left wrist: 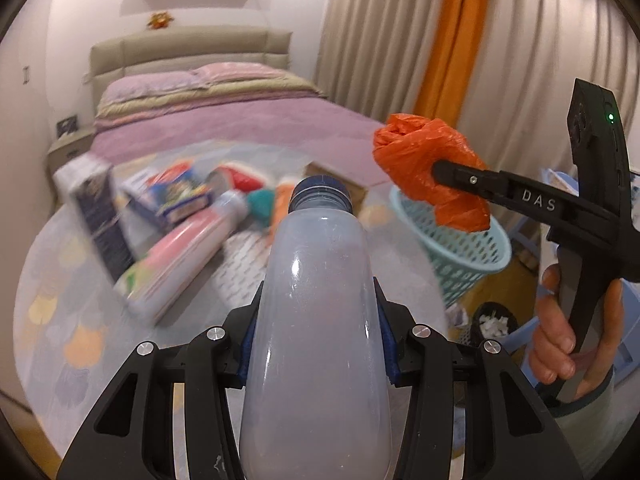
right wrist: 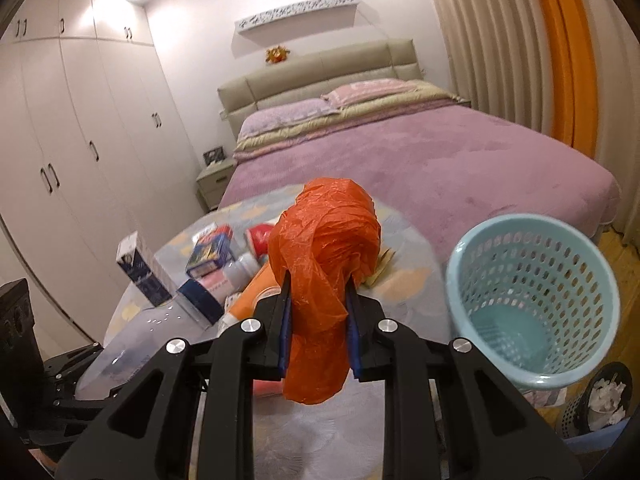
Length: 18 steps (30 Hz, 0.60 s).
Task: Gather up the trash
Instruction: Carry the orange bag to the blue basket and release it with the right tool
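My left gripper (left wrist: 318, 328) is shut on a cloudy plastic bottle (left wrist: 316, 320) with a blue cap, held above the round table (left wrist: 52, 288). My right gripper (right wrist: 318, 320) is shut on a crumpled orange plastic bag (right wrist: 324, 264); in the left wrist view the orange bag (left wrist: 420, 156) and the right gripper (left wrist: 444, 170) hang just above the pale blue mesh basket (left wrist: 472, 256). The basket (right wrist: 532, 300) stands at the table's right edge and looks empty in the right wrist view. The left gripper (right wrist: 60, 388) with the bottle (right wrist: 120, 344) shows at the lower left there.
Boxes, a pink-labelled bottle and packets (left wrist: 168, 216) lie in a heap on the table (right wrist: 320, 432). A black mesh bin (right wrist: 600, 400) with white paper stands on the floor at the right. A bed (right wrist: 440, 160) lies behind, wardrobes (right wrist: 80, 140) at the left, curtains (left wrist: 400, 32) at the right.
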### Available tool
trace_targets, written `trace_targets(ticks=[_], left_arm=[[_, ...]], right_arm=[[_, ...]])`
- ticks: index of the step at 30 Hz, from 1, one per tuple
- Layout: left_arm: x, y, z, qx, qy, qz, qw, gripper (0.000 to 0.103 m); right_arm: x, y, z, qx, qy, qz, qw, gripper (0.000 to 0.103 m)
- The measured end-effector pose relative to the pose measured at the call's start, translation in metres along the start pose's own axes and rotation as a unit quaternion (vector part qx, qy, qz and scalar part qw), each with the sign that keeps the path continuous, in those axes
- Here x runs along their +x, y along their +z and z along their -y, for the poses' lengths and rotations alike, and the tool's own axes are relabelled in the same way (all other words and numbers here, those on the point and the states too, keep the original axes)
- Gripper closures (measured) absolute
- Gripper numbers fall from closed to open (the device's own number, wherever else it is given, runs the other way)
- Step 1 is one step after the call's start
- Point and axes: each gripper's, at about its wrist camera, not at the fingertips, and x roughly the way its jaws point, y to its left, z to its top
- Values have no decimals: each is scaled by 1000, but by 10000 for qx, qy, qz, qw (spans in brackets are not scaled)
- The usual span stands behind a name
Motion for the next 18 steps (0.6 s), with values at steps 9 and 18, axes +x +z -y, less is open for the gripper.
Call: trace_targets(ticks=[9,18], left_arm=[[29,37,44,234,-554,195,9980,58],[85,80,101,436,-912,263,9945,58]], right_arm=[[-23,13,52,338,-613,288,9971,84],[-26,18,130,900,-1276,334,9872,84]])
